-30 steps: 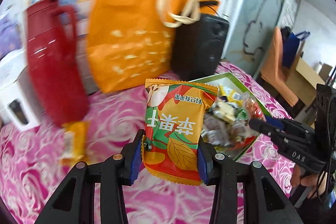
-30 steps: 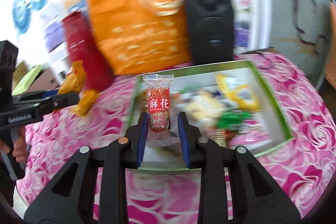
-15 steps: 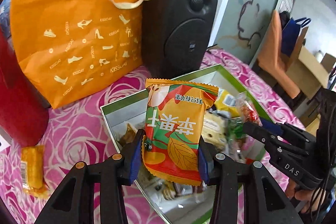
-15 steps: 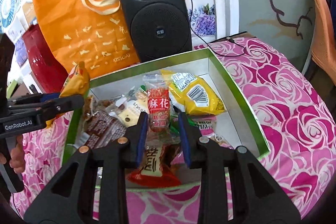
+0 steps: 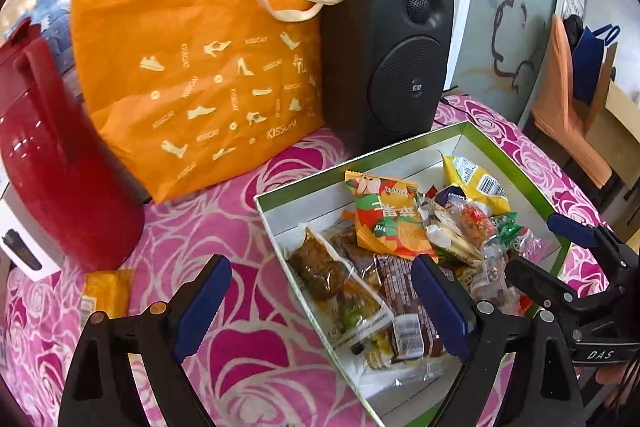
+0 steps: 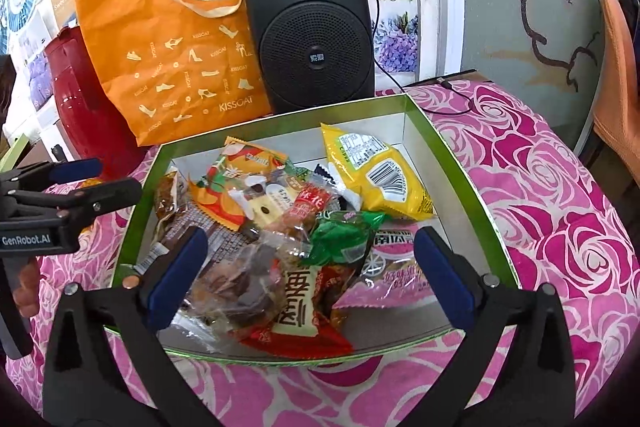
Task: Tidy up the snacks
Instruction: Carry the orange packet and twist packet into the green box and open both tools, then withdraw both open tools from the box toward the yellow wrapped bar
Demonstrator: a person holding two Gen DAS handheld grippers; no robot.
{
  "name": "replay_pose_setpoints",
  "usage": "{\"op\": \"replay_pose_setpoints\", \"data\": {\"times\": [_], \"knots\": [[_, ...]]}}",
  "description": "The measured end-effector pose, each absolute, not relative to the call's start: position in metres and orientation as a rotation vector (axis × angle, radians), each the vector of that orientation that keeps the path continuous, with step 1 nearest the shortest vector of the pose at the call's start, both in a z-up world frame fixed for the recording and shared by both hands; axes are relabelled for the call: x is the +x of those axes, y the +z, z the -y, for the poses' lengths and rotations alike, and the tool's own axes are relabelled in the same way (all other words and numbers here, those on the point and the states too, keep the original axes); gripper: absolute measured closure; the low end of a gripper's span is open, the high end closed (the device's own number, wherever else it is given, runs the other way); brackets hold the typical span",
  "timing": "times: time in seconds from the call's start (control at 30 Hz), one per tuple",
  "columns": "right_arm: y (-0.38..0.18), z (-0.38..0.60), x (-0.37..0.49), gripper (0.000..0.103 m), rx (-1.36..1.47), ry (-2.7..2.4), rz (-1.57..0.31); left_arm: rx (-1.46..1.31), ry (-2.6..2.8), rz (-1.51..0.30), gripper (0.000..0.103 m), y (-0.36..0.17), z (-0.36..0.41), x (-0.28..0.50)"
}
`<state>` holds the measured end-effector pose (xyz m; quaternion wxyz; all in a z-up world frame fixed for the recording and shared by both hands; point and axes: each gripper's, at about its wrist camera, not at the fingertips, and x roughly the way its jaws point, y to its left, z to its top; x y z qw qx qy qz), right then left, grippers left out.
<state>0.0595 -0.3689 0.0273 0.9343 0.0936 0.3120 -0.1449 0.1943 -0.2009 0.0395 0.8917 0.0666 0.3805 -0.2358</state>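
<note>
Now both grippers' jaws wide, empty, above the snack-filled green box.

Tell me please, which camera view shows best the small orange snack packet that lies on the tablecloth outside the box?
The left wrist view. There the orange snack packet lies in plain sight on the tablecloth, beside the red jug. In the right wrist view, the left gripper hides almost all of it.

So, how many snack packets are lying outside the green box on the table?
1: a yellow-orange packet on the pink tablecloth, left of the green box, near the red jug. Others may be hidden.
</note>
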Motion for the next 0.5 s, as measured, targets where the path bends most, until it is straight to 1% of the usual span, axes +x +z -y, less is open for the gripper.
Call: {"op": "replay_pose_setpoints", "data": {"times": [0.5], "knots": [[0.052,0.326,0.052,0.001,0.108,-0.252,-0.617,0.101,-0.443,-0.716,0.010,0.064,0.164,0.160]]}}
